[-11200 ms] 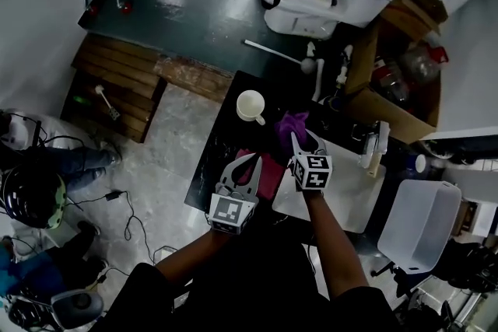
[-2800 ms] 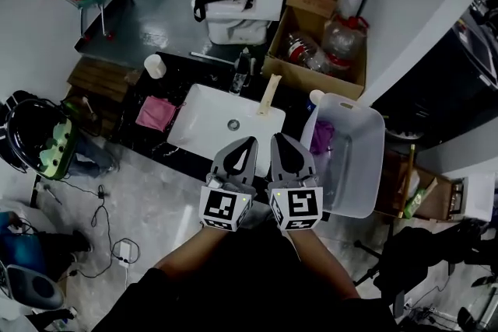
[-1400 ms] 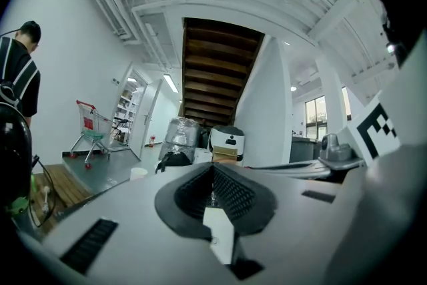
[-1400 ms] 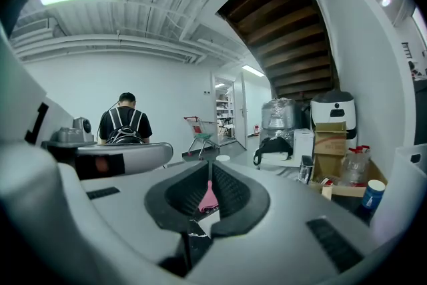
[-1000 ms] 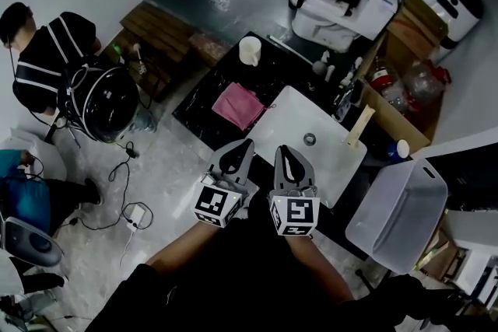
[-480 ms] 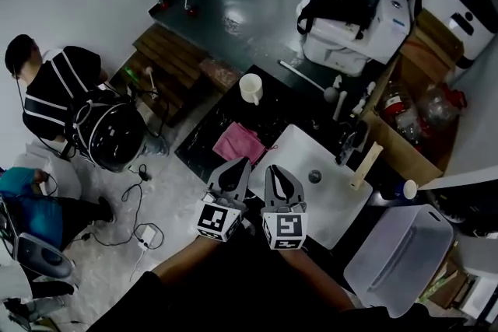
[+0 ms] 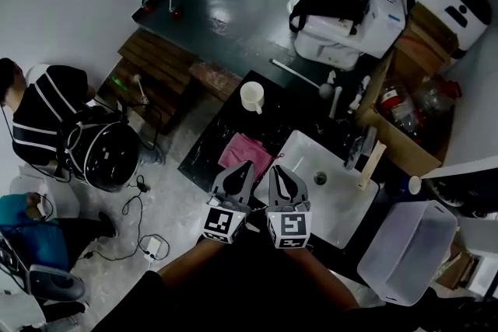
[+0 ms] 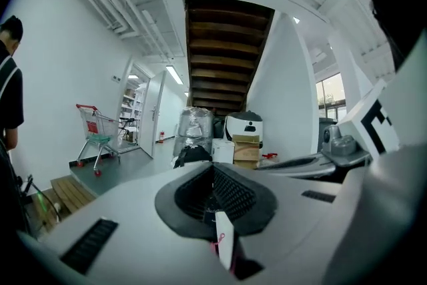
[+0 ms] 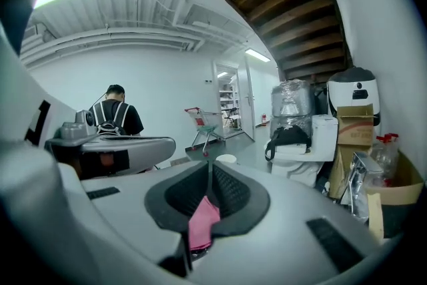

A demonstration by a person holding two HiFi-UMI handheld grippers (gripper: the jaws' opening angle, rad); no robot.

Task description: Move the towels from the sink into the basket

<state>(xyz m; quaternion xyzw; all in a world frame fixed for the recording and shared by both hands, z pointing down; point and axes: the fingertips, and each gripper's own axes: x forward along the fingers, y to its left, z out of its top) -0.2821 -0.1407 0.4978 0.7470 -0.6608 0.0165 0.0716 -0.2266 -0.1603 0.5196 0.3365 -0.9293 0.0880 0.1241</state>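
1. Left tongs (image 7: 245, 166): pressed together, with nothing pinched. They point almost level, up the head view.
2. Right tongs (image 7: 278, 169): also pressed together and empty. The pink patch low in the right gripper view is cloth lying beyond the tips, not something held. This pair sits close beside your left pair, with its tips over the near left corner of the sink (image 7: 342, 206).
3. Pink towel (image 7: 243, 151): lies flat on the dark worktop (image 7: 208, 159), just ahead of your left tongs' tips. It is beside the sink on its left, not in it.
4. Bearing: the towel is straight ahead of the left pair, and up and to the left of the right pair, so your left hand is the nearer one.
5. Axis: the towel is a rough square set askew, with its edges running along the worktop's edge. You get no clear long side to line up on.
6. Sink: a white basin with the drain showing and no towel visible in it.
7. Basket (image 7: 408, 249): a translucent tub on the far side of the sink from the towel, nearer your right hand. Its contents cannot be made out.
8. Judgement: you must spread the left tongs before they can pinch, and the carry then crosses the sink rightward.
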